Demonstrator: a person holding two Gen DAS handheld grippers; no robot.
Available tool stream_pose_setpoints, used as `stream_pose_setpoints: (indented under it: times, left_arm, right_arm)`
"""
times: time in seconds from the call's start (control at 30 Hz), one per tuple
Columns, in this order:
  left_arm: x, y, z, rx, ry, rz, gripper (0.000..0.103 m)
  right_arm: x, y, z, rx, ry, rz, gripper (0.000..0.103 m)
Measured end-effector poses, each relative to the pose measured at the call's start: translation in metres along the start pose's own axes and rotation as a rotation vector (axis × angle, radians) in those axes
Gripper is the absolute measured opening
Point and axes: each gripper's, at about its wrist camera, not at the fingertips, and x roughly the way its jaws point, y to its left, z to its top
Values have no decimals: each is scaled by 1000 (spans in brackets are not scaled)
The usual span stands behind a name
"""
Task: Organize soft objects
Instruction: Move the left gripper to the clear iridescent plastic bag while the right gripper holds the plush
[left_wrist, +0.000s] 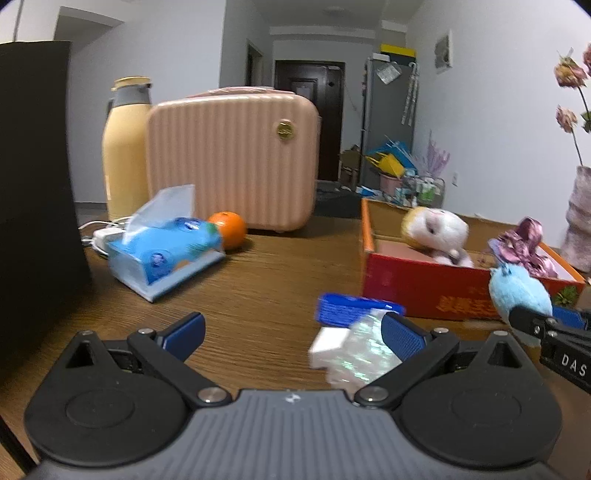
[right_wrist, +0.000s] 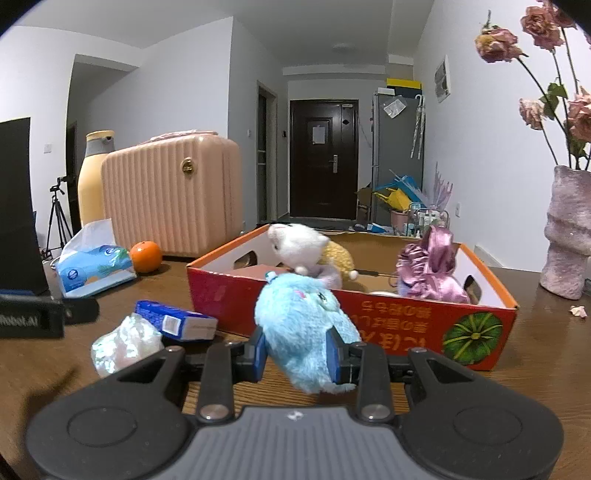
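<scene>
My right gripper (right_wrist: 297, 350) is shut on a light blue plush toy (right_wrist: 303, 325), held just in front of the red cardboard box (right_wrist: 388, 314); the toy also shows in the left wrist view (left_wrist: 519, 293). Inside the box lie a white and yellow plush (right_wrist: 299, 245) and a pink satin soft item (right_wrist: 432, 269). My left gripper (left_wrist: 291, 332) is open and empty above the table, with a shiny iridescent pouch (left_wrist: 354, 350) by its right finger. That pouch (right_wrist: 125, 341) lies left of my right gripper.
A blue and white small box (right_wrist: 177, 321) lies beside the pouch. A blue tissue pack (left_wrist: 166, 243), an orange (left_wrist: 229, 229), a pink ribbed case (left_wrist: 232, 158) and a yellow thermos (left_wrist: 123, 147) stand at the back left. A vase with dried roses (right_wrist: 567, 229) stands right.
</scene>
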Motion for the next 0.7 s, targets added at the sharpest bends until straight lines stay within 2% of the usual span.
stream_pose_setpoints:
  times: [0.3,0.7]
  left_arm:
    - [12,-38,-8,56,55,-29,103]
    - [36,-54,-10,59,132,-34,103]
  right_arm:
    - [-10,-23,-2,14,-14,-35,31]
    - [-14,-45,-4,33,-16,-86,31]
